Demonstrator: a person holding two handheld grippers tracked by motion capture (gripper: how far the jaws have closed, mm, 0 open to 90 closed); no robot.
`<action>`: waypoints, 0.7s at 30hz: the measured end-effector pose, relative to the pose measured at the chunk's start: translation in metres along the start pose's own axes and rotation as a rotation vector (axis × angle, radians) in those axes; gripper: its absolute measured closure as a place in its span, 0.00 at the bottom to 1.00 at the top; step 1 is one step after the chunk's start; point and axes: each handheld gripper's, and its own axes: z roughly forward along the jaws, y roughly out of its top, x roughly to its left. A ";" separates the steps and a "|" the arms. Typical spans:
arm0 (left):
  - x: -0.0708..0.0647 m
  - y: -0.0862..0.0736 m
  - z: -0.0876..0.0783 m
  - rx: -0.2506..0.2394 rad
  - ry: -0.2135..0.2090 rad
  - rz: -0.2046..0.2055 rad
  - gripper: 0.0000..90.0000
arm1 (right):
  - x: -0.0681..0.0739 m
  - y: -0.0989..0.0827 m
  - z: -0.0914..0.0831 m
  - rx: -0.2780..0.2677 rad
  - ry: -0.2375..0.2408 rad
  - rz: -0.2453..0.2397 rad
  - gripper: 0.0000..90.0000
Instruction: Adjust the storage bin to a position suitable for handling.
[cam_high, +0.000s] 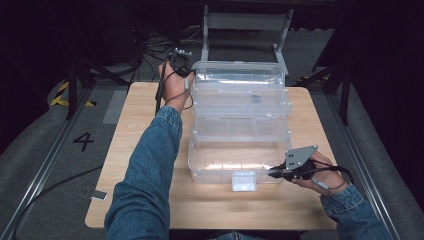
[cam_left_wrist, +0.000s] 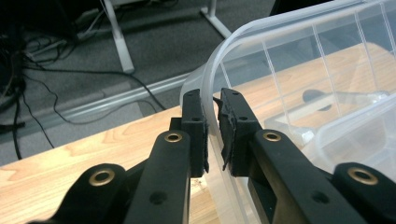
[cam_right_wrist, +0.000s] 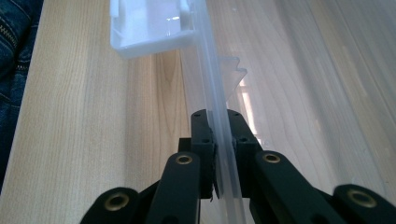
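Dark flooring with loose cables is surrounding a light wooden table (cam_high: 145, 150) at the centre of the high view, and a white metal frame (cam_high: 245, 22) is standing beyond it at the upper centre. A clear plastic storage box (cam_high: 240, 125) is sitting on the table, slightly right of the frame's centre, with its hinged lid (cam_high: 240, 77) standing open toward the upper part of the frame and a white latch (cam_high: 244, 181) projecting from its near wall at the lower centre.

The left gripper (cam_high: 181, 64) is positioned at the upper left corner of the box, held by a hand whose denim sleeve (cam_high: 145, 175) is reaching up from the lower left. In the left gripper view, the left gripper (cam_left_wrist: 214, 126) is straddling the curved rim of the lid: the jaws are standing one on each side of the thin clear wall, close to it, with narrow gaps visible, so a firm clamp cannot be confirmed.

The right gripper (cam_high: 274, 174) is lying at the lower right of the high view, against the box's near wall just right of the latch. In the right gripper view, the right gripper (cam_right_wrist: 223, 140) is clamping the upright clear edge of the box, with both pads pressing on the plastic, and the latch (cam_right_wrist: 149, 28) is showing at the upper left.
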 end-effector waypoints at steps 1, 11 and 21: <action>0.000 0.000 0.000 0.000 0.000 0.000 0.90 | 0.000 0.000 0.000 0.000 0.000 0.000 0.94; 0.010 -0.006 0.024 0.046 -0.022 -0.018 0.90 | 0.003 0.002 0.000 0.006 0.000 0.004 0.94; 0.016 -0.019 0.047 0.097 -0.033 -0.018 0.88 | 0.007 0.003 0.000 0.008 0.001 0.004 0.94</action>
